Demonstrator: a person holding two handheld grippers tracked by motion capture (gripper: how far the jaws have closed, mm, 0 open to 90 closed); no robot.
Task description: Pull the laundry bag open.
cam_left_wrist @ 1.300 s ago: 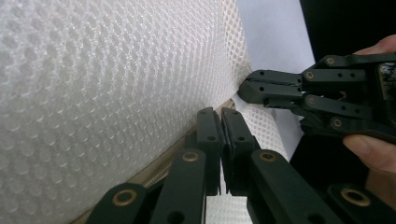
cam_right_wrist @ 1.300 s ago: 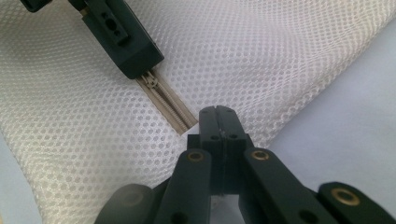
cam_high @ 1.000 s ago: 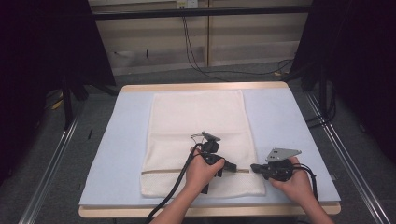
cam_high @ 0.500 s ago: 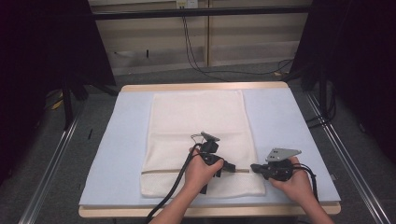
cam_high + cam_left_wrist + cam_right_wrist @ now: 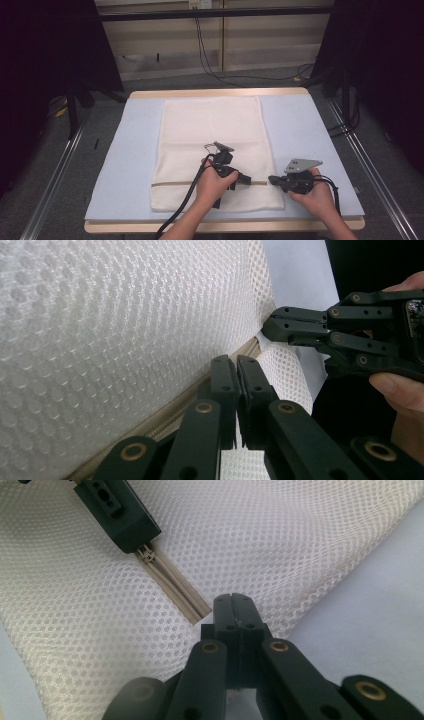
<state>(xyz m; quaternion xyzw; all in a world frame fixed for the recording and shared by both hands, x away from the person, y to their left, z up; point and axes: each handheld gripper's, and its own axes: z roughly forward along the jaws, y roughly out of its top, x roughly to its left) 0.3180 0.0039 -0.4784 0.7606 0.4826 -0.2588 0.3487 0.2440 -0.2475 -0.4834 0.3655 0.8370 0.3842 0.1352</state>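
A mesh bag is laid along the middle of the table, its zipper running across near the front edge, with the left gripper placed on the zipper and the right gripper at the zipper's right end.

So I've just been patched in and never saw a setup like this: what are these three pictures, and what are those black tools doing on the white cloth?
No machine here: a person holds a handheld black two-finger tool in each hand. The high view looks down on the pale blue padded table, where a white mesh zip bag lies flat. The other two pictures come from cameras riding on each tool, looking along its fingers. The left gripper is shut at the bag's beige zipper; it seems to pinch the slider, though its tip hides that. The right gripper is shut on the bag's edge, right by the zipper's end, apparently holding the bag steady for a pull.
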